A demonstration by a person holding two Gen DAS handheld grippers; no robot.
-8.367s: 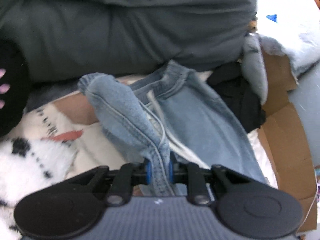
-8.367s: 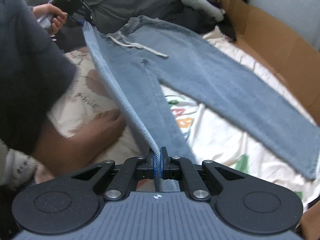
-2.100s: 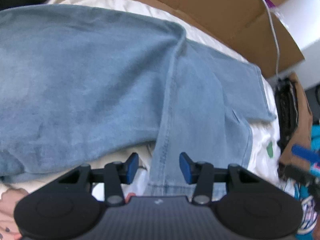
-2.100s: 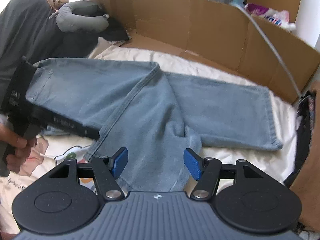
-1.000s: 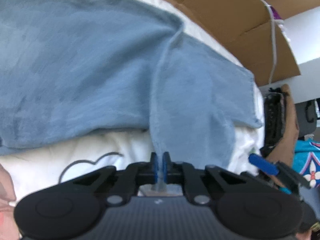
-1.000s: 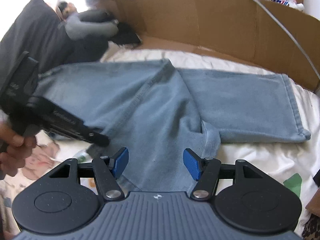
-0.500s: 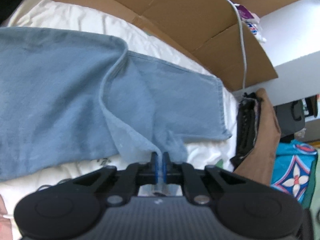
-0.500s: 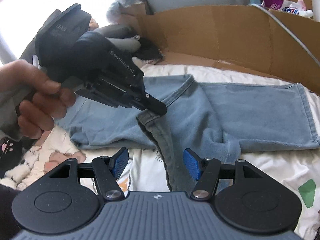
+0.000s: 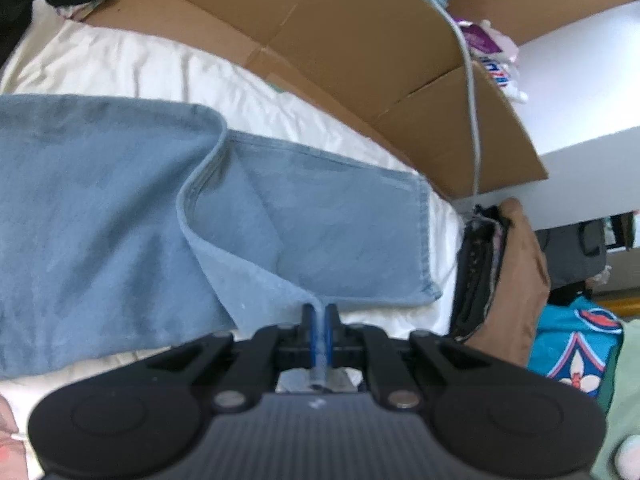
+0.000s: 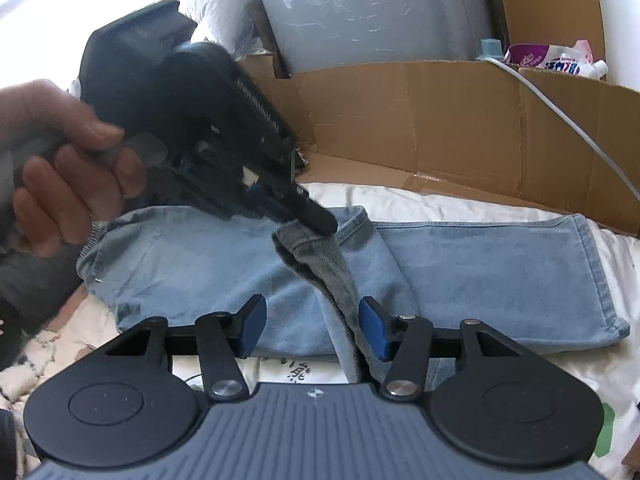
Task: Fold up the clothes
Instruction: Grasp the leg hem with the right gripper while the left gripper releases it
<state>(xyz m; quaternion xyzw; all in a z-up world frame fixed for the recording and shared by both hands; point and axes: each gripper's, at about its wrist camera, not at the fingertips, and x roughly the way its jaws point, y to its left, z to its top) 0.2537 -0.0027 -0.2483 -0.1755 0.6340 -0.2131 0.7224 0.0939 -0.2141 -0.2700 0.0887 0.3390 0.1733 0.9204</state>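
on the white sheet (image 9: pixel 132 64) a pair of light blue jeans (image 9: pixel 92 216) lies mostly flat, one leg stretched out toward the right with its hem (image 10: pixel 596 272) close to the sheet's right side. the left gripper (image 9: pixel 319 322) is pinched tight on the hem of the other leg, and the cloth rises from the bed up into its closed jaws, leaving a curved fold edge (image 9: pixel 192 196) where the lifted leg peels off the flat one. from the right wrist view, that same gripper (image 10: pixel 320 220) hangs above the middle of the jeans, held by a hand (image 10: pixel 64 168), with the raised strip of denim (image 10: pixel 320 264) running down and toward the camera.

the right gripper (image 10: pixel 312 326) has its jaws partly apart and they have just been narrowing; the strip of denim passes between them, lying against the inner face of the right finger (image 10: pixel 372 326), while the left finger (image 10: pixel 252 320) stands clear of it, so nothing is clamped there.

cardboard walls (image 10: pixel 440 120) stand along the far edge of the bed, just behind the jeans, and a white cable (image 10: pixel 568 116) crosses them. bare sheet shows between the far edge of the jeans and the cardboard, and again in front near the right gripper. a dark bag (image 9: pixel 480 272) sits just off the bed's right edge, beyond the hem.
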